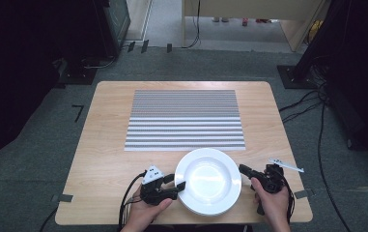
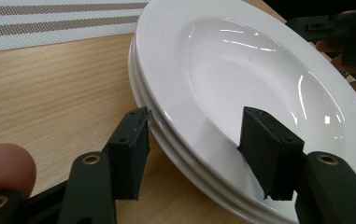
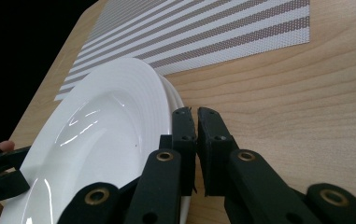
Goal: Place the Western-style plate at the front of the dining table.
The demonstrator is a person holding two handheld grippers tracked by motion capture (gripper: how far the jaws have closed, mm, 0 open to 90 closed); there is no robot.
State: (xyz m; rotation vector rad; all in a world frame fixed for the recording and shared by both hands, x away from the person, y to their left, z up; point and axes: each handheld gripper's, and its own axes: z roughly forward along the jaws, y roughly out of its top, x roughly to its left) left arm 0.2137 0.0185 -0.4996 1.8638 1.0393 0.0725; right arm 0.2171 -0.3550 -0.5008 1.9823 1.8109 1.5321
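Near front edge of desk [image 1: 104,145]: stack of white plates [image 1: 208,180], just short of striped placemat [image 1: 185,120]. Left gripper [image 2: 194,140] at stack's left rim, jaws apart, one outside the rim, one over the top plate's rim. Right gripper [image 3: 196,116] beside stack's right edge, jaws together, nothing visible between them.
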